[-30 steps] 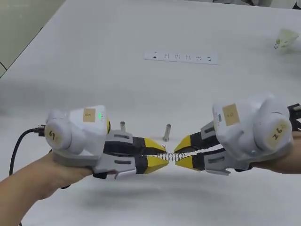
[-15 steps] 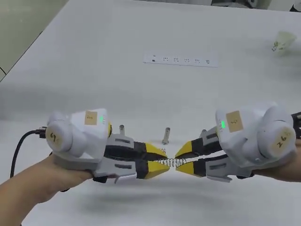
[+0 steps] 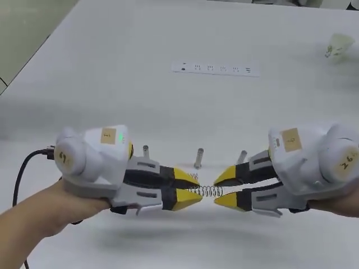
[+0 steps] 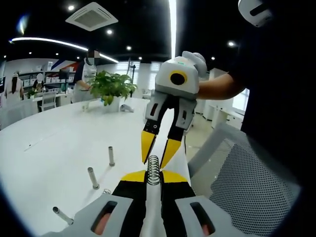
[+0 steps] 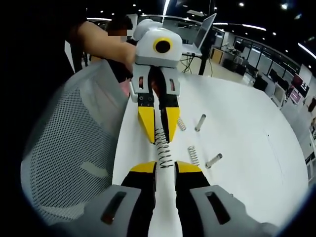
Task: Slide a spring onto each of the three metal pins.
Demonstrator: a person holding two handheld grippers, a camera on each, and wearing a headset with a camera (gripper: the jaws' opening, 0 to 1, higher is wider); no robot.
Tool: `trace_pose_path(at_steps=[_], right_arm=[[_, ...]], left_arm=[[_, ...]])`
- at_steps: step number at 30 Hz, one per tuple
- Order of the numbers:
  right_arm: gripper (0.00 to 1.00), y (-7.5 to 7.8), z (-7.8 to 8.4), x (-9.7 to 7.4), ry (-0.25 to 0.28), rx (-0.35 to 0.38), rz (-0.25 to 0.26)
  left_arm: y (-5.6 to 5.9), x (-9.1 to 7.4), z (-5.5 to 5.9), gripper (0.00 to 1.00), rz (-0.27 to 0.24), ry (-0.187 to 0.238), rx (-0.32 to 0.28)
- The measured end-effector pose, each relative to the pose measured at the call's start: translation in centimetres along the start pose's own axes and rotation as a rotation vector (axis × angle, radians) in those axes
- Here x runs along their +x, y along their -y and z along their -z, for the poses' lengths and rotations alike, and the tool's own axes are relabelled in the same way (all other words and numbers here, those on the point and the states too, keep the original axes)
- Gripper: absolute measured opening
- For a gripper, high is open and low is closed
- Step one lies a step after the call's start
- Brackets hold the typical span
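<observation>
Your left gripper (image 3: 196, 189) is clamped on one end of a spring (image 3: 206, 191), held level over the bench's (image 3: 168, 101) near edge. Your right gripper (image 3: 217, 191) faces it tip to tip, jaws narrowly parted around the spring's other end. Just beyond, three pins (image 3: 199, 158) sit in a row, with two loose springs (image 5: 192, 154) lying beside them

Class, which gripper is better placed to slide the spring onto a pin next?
Probably left: the left gripper is shut on the spring, while the right gripper has open jaws around the spring's free end, gripping nothing.
</observation>
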State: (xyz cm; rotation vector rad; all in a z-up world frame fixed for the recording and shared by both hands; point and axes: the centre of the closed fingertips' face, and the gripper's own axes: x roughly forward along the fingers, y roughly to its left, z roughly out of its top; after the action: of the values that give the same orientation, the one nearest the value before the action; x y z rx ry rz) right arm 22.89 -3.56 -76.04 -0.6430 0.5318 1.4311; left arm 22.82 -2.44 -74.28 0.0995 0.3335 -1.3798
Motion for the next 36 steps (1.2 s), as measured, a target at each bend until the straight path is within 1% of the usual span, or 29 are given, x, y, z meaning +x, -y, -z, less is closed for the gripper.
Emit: trace_pose_path(at_steps=[5,9,13,17,19,22,24,26,28,30,36], right_arm=[[0.09,-0.1,0.1,0.0,0.01,-0.001,0.002],[0.08,-0.2,0.2,0.0,0.01,0.005,-0.004],[0.08,-0.2,0.3,0.0,-0.001,0.011,-0.01],[0.07,0.0,0.2,-0.2,-0.013,-0.013,0.003],[0.07,0.1,0.0,-0.5,-0.016,-0.015,0.003],[0.07,0.3,-0.7,-0.9,-0.008,-0.027,0.004],[0.07,0.3,-1.2,-1.1,-0.003,-0.039,0.0],[0.07,0.2,-1.7,-1.1,-0.003,-0.06,-0.006],[0.07,0.2,-2.1,-1.1,-0.014,-0.098,-0.005],[0.07,0.1,-2.5,-1.1,-0.015,-0.113,-0.011],[0.07,0.0,-3.7,-1.0,0.004,-0.139,-0.022]], left_arm=[[0.3,0.2,0.0,0.02,0.014,-0.002,-0.004],[0.3,0.3,0.0,0.02,0.015,-0.003,0.0],[0.3,0.5,0.1,0.02,0.023,-0.007,0.002],[0.2,0.6,0.0,0.02,0.021,0.001,-0.004],[0.2,0.7,-0.1,0.02,0.022,0.004,-0.003],[0.2,0.7,0.1,0.02,0.019,-0.004,-0.008],[0.1,0.7,0.3,0.02,0.014,-0.011,0.002],[0.0,0.7,0.3,0.02,0.01,-0.015,0.003],[-0.1,0.6,0.3,0.02,0.008,-0.017,0.005],[0.0,0.6,0.5,0.02,0.008,-0.023,0.008],[-0.1,0.7,0.7,0.02,0.0,-0.028,0.014]])
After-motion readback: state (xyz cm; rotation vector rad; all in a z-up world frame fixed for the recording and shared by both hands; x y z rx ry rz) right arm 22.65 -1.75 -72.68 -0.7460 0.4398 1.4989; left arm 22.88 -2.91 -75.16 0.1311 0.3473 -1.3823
